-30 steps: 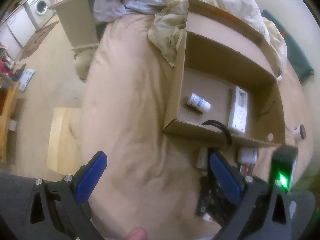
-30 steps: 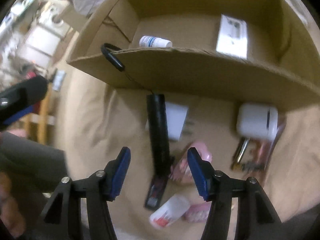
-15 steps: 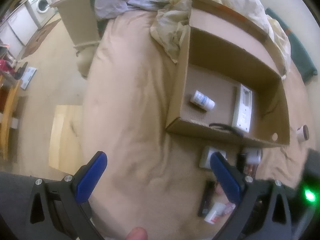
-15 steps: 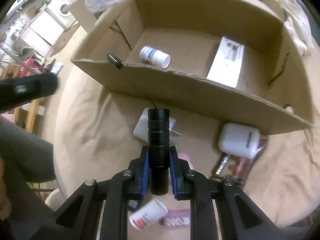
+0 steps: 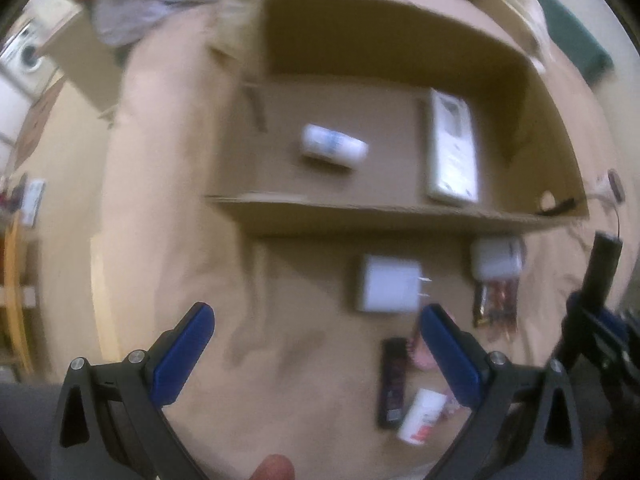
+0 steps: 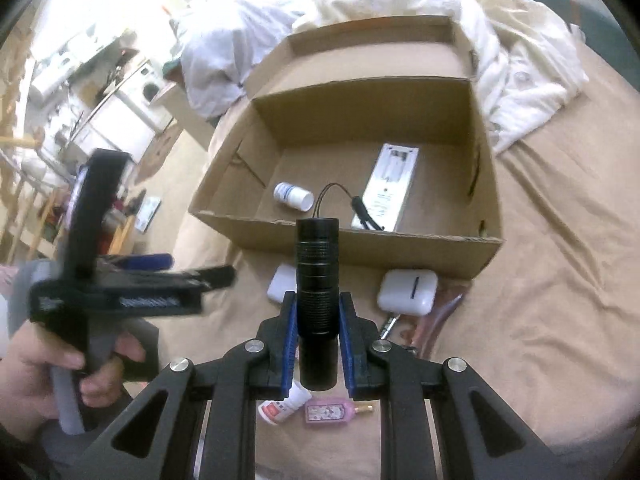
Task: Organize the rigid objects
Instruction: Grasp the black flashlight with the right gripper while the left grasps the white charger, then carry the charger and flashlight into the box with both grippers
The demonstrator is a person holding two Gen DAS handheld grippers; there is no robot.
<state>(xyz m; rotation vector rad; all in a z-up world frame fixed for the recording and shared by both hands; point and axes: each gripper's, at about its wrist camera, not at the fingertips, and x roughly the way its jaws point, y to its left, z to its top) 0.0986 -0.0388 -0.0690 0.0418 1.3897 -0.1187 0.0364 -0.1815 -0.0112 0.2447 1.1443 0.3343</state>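
Observation:
My right gripper (image 6: 317,320) is shut on a black flashlight (image 6: 317,280) and holds it raised in front of the open cardboard box (image 6: 344,240); its wrist strap (image 6: 360,210) dangles over the box's near wall. The flashlight also shows at the right edge of the left wrist view (image 5: 600,276). The box (image 5: 360,212) holds a white pill bottle (image 6: 294,196) and a flat white package (image 6: 386,186). My left gripper (image 5: 316,340) is open and empty above the bed, near a white charger (image 5: 390,288).
On the tan bedsheet before the box lie a white earbud case (image 6: 408,292), a small white-and-red bottle (image 6: 280,406), a pink bottle (image 6: 330,412), a black bar (image 5: 392,380) and a snack wrapper (image 5: 496,304). Rumpled bedding (image 6: 516,60) lies behind the box.
My right gripper closed on the flashlight and lifted it off the bed toward the box. My left gripper swung right and closer to the loose items.

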